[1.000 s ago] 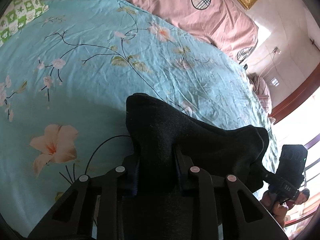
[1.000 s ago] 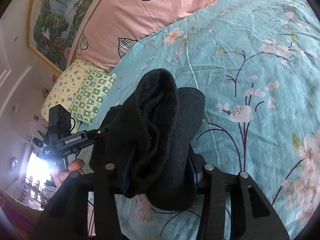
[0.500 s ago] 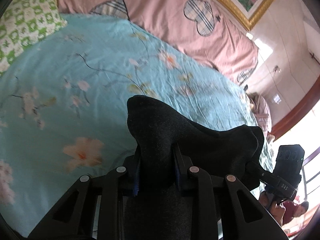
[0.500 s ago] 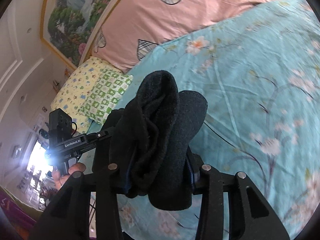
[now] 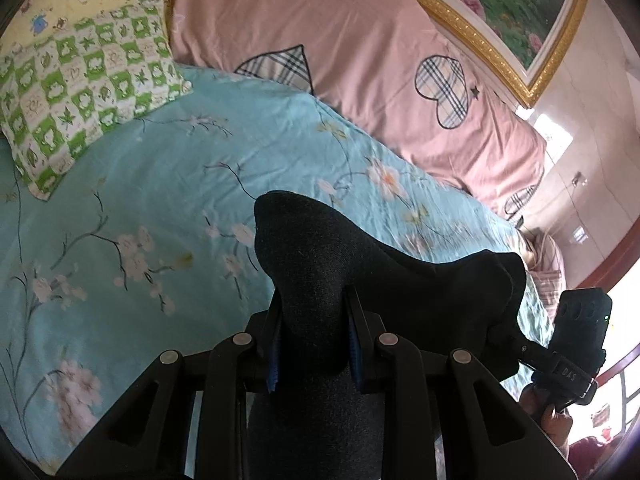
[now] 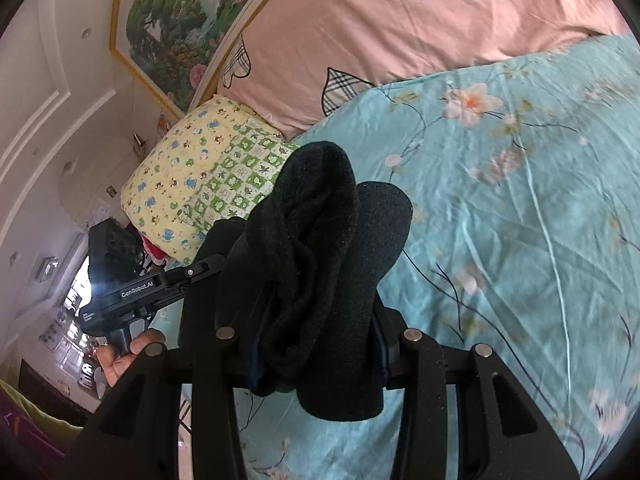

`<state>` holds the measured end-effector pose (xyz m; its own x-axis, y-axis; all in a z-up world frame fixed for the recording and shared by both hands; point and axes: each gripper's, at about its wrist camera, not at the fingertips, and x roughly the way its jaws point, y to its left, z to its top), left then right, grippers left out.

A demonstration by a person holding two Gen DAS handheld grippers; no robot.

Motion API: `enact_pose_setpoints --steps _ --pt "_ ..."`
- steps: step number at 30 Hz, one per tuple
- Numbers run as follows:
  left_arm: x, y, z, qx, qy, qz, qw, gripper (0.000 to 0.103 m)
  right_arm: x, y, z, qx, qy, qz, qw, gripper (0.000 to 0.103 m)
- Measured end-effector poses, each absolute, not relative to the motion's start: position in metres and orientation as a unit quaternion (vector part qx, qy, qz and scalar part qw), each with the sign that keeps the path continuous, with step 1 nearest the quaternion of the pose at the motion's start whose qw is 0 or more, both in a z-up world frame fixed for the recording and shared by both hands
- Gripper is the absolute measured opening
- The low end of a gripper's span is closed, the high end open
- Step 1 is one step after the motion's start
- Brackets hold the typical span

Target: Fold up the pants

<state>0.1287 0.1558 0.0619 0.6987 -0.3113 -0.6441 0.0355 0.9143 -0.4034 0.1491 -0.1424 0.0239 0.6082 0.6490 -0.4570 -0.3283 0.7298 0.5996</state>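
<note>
The black pants (image 5: 320, 280) hang lifted above the turquoise flowered bedsheet (image 5: 140, 200). My left gripper (image 5: 314, 312) is shut on one bunched end of them, and the cloth stretches rightward to the right gripper (image 5: 560, 360) held in a hand. In the right wrist view my right gripper (image 6: 320, 344) is shut on a thick wad of the pants (image 6: 320, 240), which bulges up past the fingers. The left gripper (image 6: 132, 288) shows at the left there, held by a hand (image 6: 120, 356). The fingertips of both grippers are hidden by cloth.
A pink quilt with plaid hearts (image 5: 360, 60) lies along the head of the bed. A green checked pillow (image 5: 80, 92) and a yellow printed pillow (image 6: 180, 192) sit at the corner. A gold-framed painting (image 6: 180, 20) hangs on the wall.
Both grippers rose and moved toward the head of the bed with the pants held between them. More of the pink quilt, pillows and painting has come into view.
</note>
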Motion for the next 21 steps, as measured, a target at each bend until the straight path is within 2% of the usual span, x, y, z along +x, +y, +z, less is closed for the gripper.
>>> enact_pose_setpoints --steps 21 --pt "0.148 0.189 0.068 -0.190 0.353 -0.036 0.915 0.026 0.219 -0.102 0.027 0.207 0.352 0.311 0.858 0.043"
